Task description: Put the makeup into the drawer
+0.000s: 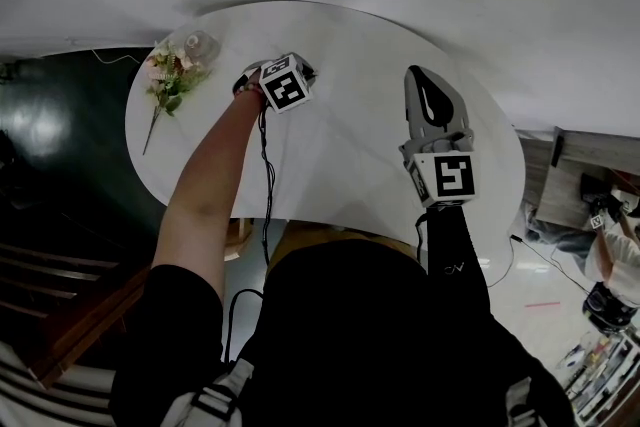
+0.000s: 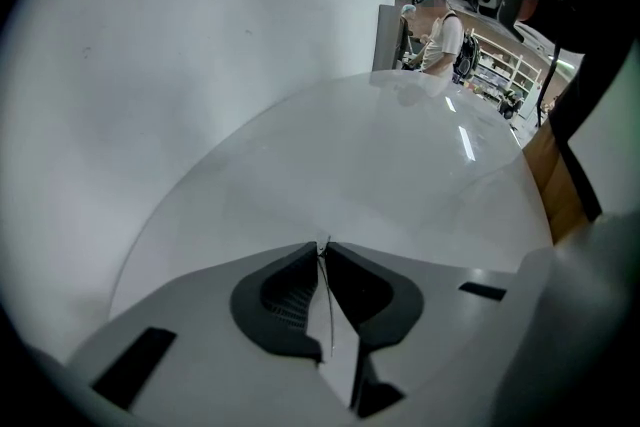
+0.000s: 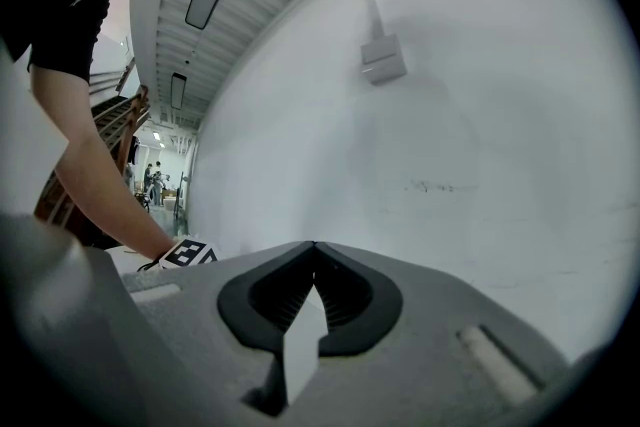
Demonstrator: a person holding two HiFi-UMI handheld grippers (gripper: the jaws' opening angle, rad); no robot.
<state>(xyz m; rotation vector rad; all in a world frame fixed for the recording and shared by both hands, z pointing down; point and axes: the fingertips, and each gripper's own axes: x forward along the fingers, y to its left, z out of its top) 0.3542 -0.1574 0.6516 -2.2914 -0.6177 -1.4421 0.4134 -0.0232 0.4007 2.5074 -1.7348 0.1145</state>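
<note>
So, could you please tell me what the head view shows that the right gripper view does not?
Only the head view shows the bunch of flowers, which lies near the far left edge of the round white table. Only the right gripper view shows the white box on the wall with its cable, and distant people in the room behind. Both show the left hand-held gripper with its marker cube, the bare forearm behind it, and the right hand-held gripper with its jaws together.
</note>
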